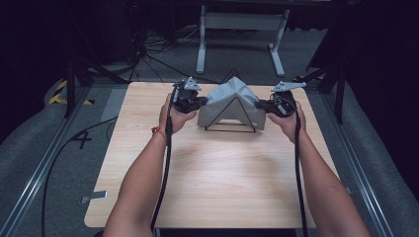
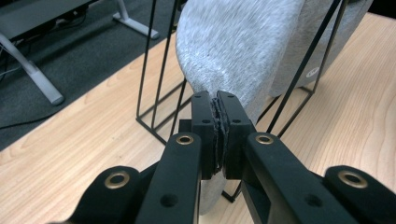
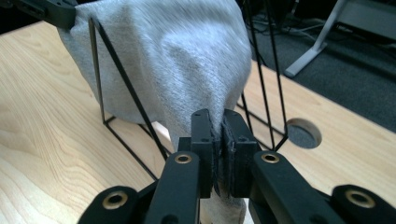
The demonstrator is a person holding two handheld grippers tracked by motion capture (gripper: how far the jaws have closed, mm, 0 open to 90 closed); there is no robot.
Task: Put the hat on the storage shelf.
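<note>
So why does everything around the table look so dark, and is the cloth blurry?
High view: light falls on the wooden table, the room around it near black. Left gripper view: the grey cloth looks smeared, the jaws sharp. Right gripper view: the cloth is likewise soft.

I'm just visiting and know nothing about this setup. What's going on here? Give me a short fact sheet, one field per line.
Surface: wooden table
Main item: grey cloth draped over a black wire frame
Left gripper: shut on the cloth's left edge
Right gripper: shut on the cloth's right edge
Who works it: a person, one gripper in each hand
Cloth state: held from both sides, on the frame
Table detail: round hole near the frame
</note>
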